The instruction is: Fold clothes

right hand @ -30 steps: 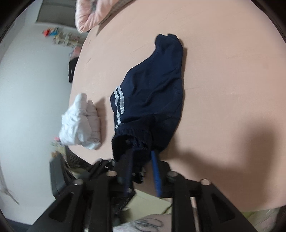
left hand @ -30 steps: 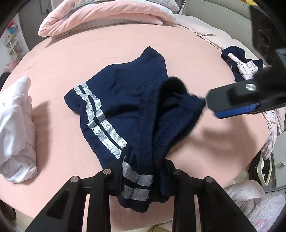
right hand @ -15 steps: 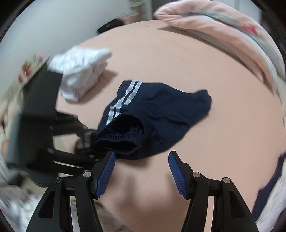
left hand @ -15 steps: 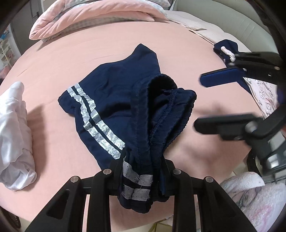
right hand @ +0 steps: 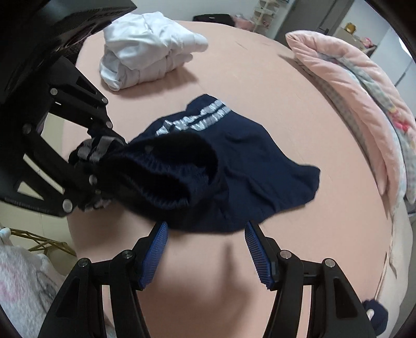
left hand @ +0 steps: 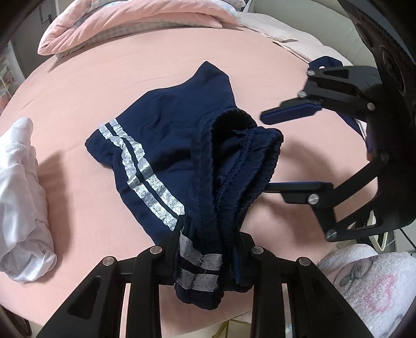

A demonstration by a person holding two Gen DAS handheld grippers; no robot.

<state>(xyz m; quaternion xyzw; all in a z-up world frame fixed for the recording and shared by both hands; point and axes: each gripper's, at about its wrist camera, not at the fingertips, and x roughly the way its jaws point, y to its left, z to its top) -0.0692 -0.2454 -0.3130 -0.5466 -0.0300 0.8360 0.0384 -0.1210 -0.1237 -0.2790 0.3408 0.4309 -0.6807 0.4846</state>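
Left wrist view: navy shorts with silver stripes lie on the pink bed, their waistband corner clamped in the left gripper at 6 o'clock. The right gripper has its blue-padded fingers spread wide, straddling the waistband's free edge without gripping. A white bundle sits at 9 o'clock, a pink quilt at 12.

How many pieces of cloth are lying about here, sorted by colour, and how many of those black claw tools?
Navy: 2, the striped shorts and a partly hidden garment at the bed's edge.
White: 1, a bundled garment.
Pink: 2, the quilt and a fluffy towel.
Claw tools: 2, the left gripper and the right gripper.
Total: 7.
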